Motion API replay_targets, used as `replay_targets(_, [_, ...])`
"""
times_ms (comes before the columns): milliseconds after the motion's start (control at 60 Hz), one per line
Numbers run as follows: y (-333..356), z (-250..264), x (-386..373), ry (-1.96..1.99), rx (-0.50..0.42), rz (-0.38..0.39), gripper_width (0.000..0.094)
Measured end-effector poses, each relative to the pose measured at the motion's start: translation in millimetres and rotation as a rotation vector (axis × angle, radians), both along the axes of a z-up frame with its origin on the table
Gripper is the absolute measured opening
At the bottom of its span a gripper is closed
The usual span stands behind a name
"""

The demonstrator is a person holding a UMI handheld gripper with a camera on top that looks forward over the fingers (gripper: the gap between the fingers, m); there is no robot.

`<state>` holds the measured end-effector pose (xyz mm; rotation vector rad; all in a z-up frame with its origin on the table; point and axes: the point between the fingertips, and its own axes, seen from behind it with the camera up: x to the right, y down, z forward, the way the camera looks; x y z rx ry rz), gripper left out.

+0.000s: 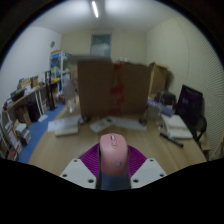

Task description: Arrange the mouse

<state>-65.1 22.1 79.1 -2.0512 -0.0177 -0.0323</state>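
One mouse (113, 153), pinkish on top, sits clamped between the two fingers of the gripper (113, 165), whose purple pads (88, 158) press against both its sides, lifted above the wooden table (60, 145). Beyond the fingers stands a large cardboard box (112, 87). Off to the right of the fingers is a dark monitor (190, 108), and to the left are cluttered shelves (30, 100).
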Motion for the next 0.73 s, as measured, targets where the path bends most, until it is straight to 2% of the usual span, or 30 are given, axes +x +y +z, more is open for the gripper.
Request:
replay_targets(150, [-20, -90, 8, -0.047, -0.184, 0.008, 0.0329])
replay_targets(167, [-15, -89, 7, -0.049, -0.13, 0.006, 0.0325])
replay_targets(183, [-15, -91, 5, -0.054, -0.129, 0.007, 0.0359])
replay_targets(200, [-16, -95, 5, -0.061, -0.138, 0.008, 0.0337])
replay_targets(217, [-14, -93, 5, -0.063, -0.127, 0.007, 0.0389])
replay_targets(250, [-15, -96, 5, -0.057, -0.143, 0.0, 0.042])
replay_targets(267, [-14, -95, 5, -0.046, -0.141, -0.007, 0.0486])
replay_targets(283, [-14, -95, 5, -0.035, -0.149, -0.015, 0.0466])
replay_targets(317, [-13, -94, 7, -0.011, -0.164, -0.028, 0.0561])
replay_targets(333, [-14, -91, 9, -0.002, -0.173, -0.034, 0.0551])
replay_targets(350, [-14, -92, 9, 0.005, -0.185, -0.041, 0.0616])
replay_targets(367, [-15, -92, 10, 0.013, -0.197, -0.049, 0.06])
replay_targets(383, [-16, -92, 10, 0.025, -0.211, -0.054, 0.0627])
replay_targets(400, [-18, -92, 11, 0.038, -0.228, -0.059, 0.0718])
replay_targets(467, [-27, -88, 11, 0.101, -0.268, -0.051, 0.0889])
replay_targets(533, [-39, -71, 9, 0.135, -0.249, -0.034, 0.0839])
replay_targets(733, [-112, -18, 30, 0.151, -0.212, -0.025, 0.0853])
